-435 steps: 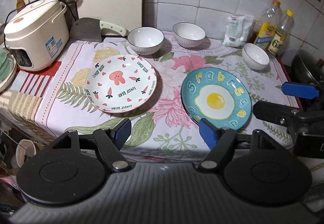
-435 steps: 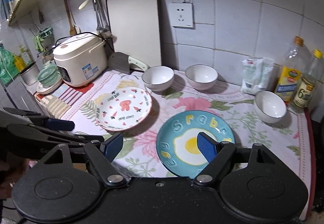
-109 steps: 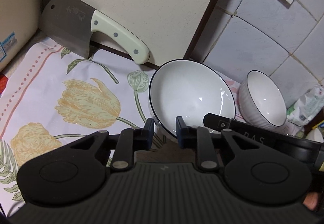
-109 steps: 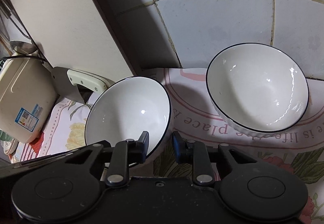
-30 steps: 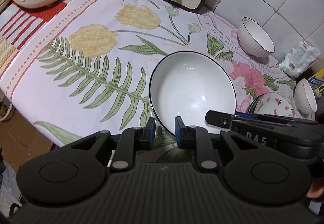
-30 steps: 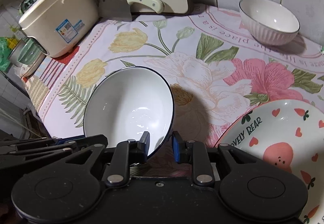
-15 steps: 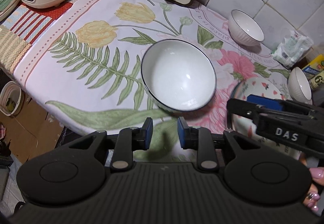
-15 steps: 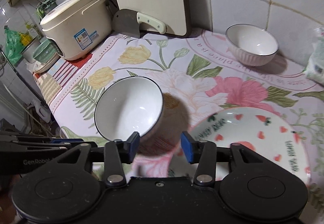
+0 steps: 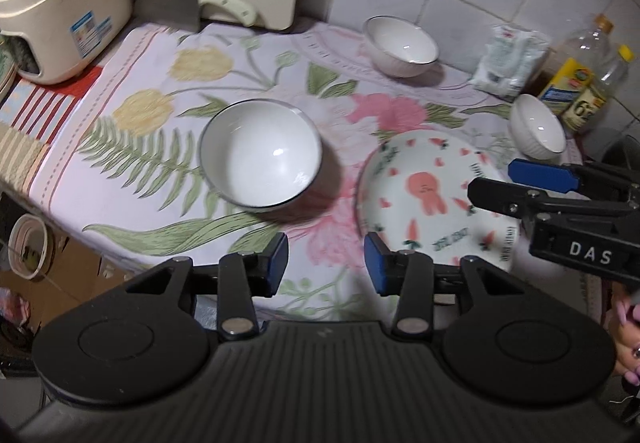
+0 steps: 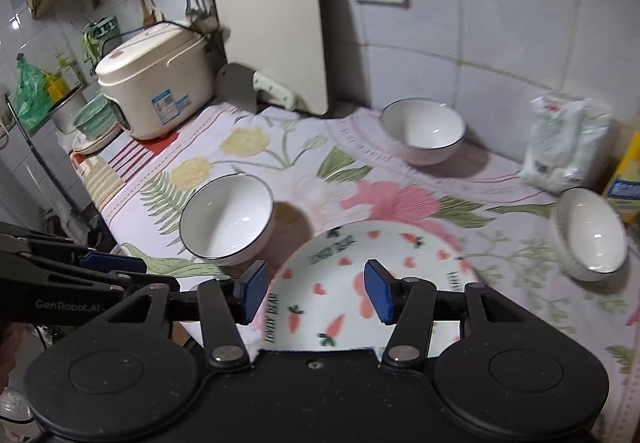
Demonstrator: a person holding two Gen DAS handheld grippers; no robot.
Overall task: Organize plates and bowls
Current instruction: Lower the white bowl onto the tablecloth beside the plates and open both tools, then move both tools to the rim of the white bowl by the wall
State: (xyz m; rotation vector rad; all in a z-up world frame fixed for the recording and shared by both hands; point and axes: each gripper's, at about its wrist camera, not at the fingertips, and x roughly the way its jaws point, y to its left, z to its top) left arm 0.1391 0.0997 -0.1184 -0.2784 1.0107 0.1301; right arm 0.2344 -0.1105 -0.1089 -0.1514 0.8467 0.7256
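A white bowl with a dark rim [image 9: 260, 159] [image 10: 228, 219] stands upright on the flowered cloth, left of the rabbit-and-carrot plate [image 9: 432, 195] [image 10: 372, 283]. A second white bowl [image 9: 400, 45] [image 10: 424, 131] sits at the back by the wall, and a third [image 9: 536, 131] [image 10: 592, 231] at the right. My left gripper [image 9: 326, 267] [image 10: 148, 273] hangs above the table's front edge, its jaws opening with nothing between them. My right gripper [image 10: 316, 291] [image 9: 492, 179] hovers above the plate, jaws also opening and holding nothing.
A rice cooker [image 9: 60, 15] stands at the back left, with a cleaver [image 9: 172, 1] and a cutting board [image 10: 276, 19] leaning on the wall beside it. A white bag [image 9: 508, 63] and oil bottles [image 9: 576, 79] fill the back right corner. The cloth's front edge [image 9: 132, 243] drops off below.
Both grippers have let go of the dark-rimmed bowl's rim, opened, and pulled back and up. The bowl now rests on the cloth beside the plate.
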